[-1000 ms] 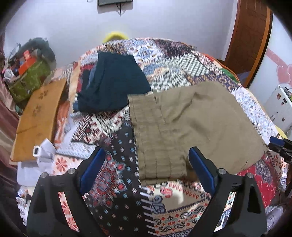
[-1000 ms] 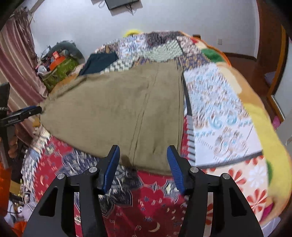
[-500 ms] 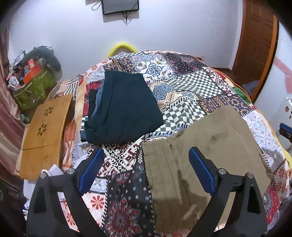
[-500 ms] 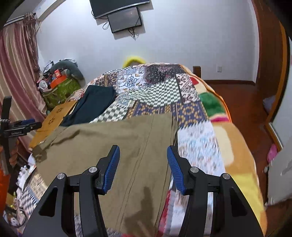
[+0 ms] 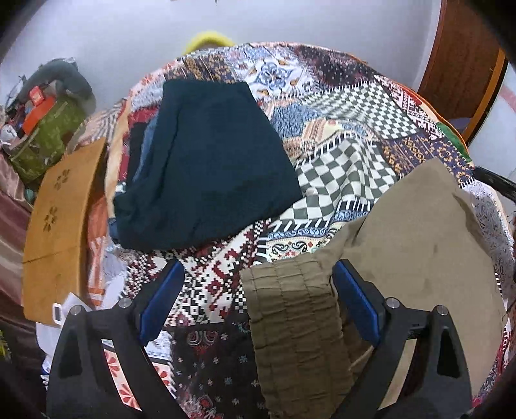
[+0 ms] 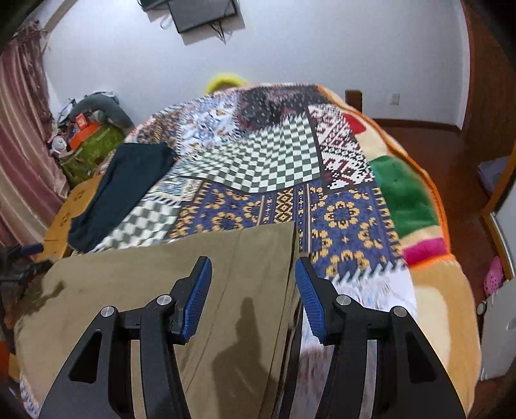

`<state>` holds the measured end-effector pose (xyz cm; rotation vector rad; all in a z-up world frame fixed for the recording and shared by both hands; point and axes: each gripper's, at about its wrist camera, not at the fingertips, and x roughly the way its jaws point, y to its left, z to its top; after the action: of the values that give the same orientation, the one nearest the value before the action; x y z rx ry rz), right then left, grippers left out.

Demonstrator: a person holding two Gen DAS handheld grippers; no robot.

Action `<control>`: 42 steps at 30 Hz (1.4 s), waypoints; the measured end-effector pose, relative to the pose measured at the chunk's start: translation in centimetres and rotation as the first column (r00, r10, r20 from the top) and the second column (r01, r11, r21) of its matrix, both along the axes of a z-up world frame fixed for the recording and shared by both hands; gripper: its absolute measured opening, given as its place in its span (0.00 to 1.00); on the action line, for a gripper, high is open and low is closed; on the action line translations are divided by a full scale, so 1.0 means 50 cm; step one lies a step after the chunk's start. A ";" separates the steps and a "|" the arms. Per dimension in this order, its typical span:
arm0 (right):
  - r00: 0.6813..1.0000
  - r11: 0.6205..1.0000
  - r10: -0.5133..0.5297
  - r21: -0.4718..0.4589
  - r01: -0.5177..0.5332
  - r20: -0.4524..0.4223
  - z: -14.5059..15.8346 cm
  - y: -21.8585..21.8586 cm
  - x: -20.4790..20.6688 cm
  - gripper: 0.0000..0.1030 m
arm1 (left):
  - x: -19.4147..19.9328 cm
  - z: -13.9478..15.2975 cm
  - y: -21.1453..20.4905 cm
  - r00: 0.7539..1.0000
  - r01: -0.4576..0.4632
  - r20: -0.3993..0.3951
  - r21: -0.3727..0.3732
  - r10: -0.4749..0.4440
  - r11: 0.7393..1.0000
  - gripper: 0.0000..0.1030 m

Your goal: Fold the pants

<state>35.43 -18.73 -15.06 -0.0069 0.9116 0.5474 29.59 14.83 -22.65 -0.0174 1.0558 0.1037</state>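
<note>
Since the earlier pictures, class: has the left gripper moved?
Yes. The left gripper has moved toward the dark folded garment: that garment looms larger, and the olive pants' waistband now lies between its open fingers.

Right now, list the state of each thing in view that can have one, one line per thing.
Left gripper: open, over the waistband.
Right gripper: open, over the leg end.
Olive pants: spread flat on the bedspread, not gripped.
Elastic waistband: gathered, lying flat.
Dark navy garment: folded, apart from the pants.
Wall-mounted TV: screen dark.
Patchwork bedspread: spread over the bed.
</note>
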 end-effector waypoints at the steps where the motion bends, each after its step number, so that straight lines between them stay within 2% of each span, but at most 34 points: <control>1: 1.000 1.000 0.003 -0.004 -0.003 -0.009 -0.009 0.004 0.012 0.48 | -0.001 -0.005 0.001 1.000 -0.001 -0.001 -0.010 0.001 1.000 0.92; 6: 0.997 0.999 0.000 -0.050 -0.003 -0.073 -0.071 0.029 0.088 0.48 | -0.006 -0.016 0.011 1.000 -0.011 0.002 -0.065 0.011 0.998 0.92; 8: 0.996 0.998 -0.020 -0.068 0.014 -0.082 -0.090 0.034 0.108 0.44 | -0.008 -0.018 0.015 1.000 -0.014 0.002 -0.082 0.014 0.997 0.92; 11: 0.994 0.997 -0.016 -0.080 0.007 -0.113 -0.109 0.042 0.129 0.28 | -0.010 -0.022 0.019 1.000 -0.019 0.007 -0.098 0.020 0.995 0.92; 13: 0.994 0.993 -0.012 -0.120 -0.001 -0.110 -0.119 0.048 0.134 0.09 | -0.011 -0.020 0.025 0.999 -0.044 0.021 -0.094 0.046 0.995 0.93; 18: 0.995 0.985 -0.019 -0.173 0.003 -0.096 -0.134 0.045 0.140 0.00 | -0.020 -0.023 0.042 0.994 -0.097 0.039 -0.084 0.100 0.992 0.91; 22: 0.993 0.980 -0.036 -0.198 0.013 -0.111 -0.147 0.047 0.149 0.00 | -0.036 -0.029 0.058 0.983 -0.174 0.050 -0.019 0.175 0.985 0.91; 24: 0.994 0.975 -0.033 -0.220 0.010 -0.101 -0.147 0.053 0.146 0.00 | -0.045 -0.034 0.080 0.978 -0.201 0.035 -0.079 0.205 0.976 0.89; 26: 0.995 0.973 -0.031 -0.230 0.009 -0.092 -0.143 0.057 0.142 0.00 | -0.049 -0.033 0.088 0.982 -0.179 0.030 -0.134 0.185 0.975 0.84; 29: 0.996 0.975 -0.027 -0.223 0.009 -0.080 -0.126 0.057 0.133 0.03 | -0.050 -0.018 0.073 0.988 -0.144 0.040 -0.088 0.148 0.986 0.83; 34: 0.999 0.993 -0.038 -0.116 0.035 -0.024 -0.046 0.040 0.089 0.09 | -0.053 0.020 0.034 0.995 -0.083 0.058 -0.002 0.083 0.997 0.83; 38: 0.999 0.999 0.038 -0.039 -0.037 0.022 0.033 0.060 0.036 0.13 | -0.055 0.063 0.004 0.995 -0.029 0.098 0.000 0.029 1.000 0.83; 40: 0.994 0.995 0.101 -0.013 -0.100 0.040 0.068 0.088 0.002 0.24 | -0.048 0.080 -0.010 0.994 -0.009 0.108 -0.007 0.010 1.000 0.84; 42: 0.987 0.988 0.155 0.013 -0.156 0.052 0.091 0.115 -0.027 0.30 | -0.036 0.097 -0.025 0.993 0.014 0.115 -0.022 -0.011 1.000 0.84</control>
<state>34.10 -12.96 -10.49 -0.0769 0.8608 0.6969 27.80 13.60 -17.79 -0.0374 0.9415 0.0784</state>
